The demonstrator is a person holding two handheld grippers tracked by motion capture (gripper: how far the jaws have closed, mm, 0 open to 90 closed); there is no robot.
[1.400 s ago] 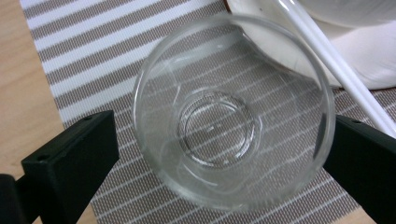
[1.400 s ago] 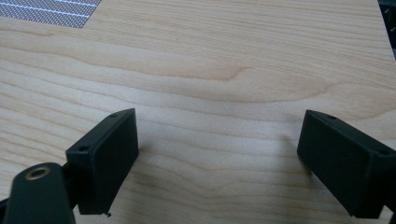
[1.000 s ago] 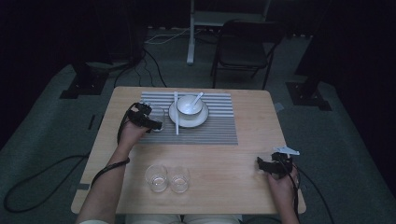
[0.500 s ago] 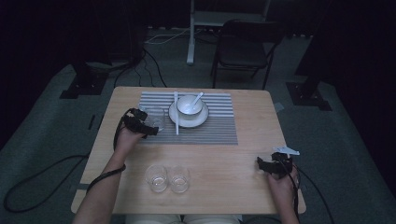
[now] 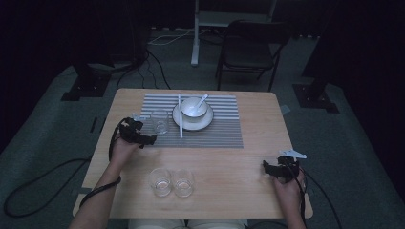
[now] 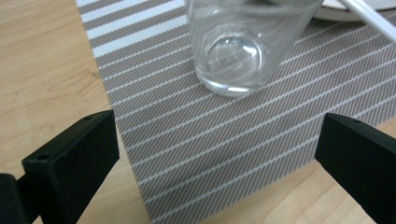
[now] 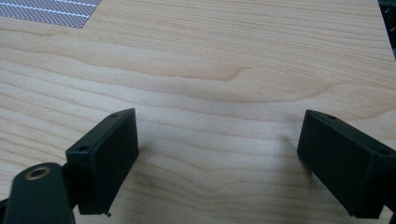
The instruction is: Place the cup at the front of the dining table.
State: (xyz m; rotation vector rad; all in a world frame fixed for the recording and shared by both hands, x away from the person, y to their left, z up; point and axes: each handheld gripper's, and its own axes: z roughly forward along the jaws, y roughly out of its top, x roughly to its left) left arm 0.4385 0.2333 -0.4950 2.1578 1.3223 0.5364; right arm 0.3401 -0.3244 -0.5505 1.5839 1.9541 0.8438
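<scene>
Both grippers' jaws stand wide and empty. The left gripper [image 5: 145, 140] sits just near of the glass [image 5: 159, 122] on the striped placemat [image 5: 215, 133]; a careless swing could topple it against the saucer [image 5: 193, 122]. The right gripper [image 5: 267, 168] rests well apart, over bare table [image 5: 229, 162].

Dim room, grey carpet [image 5: 57, 143], black chair [image 5: 250, 47], floor cables [image 5: 28, 183]

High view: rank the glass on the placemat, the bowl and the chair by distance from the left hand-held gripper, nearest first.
1. Glass on the placemat: just right of the left hand-held gripper, at the mat's left edge.
2. Bowl: further right, on its plate mid-mat.
3. Chair: on the floor beyond the table's far edge.
</scene>
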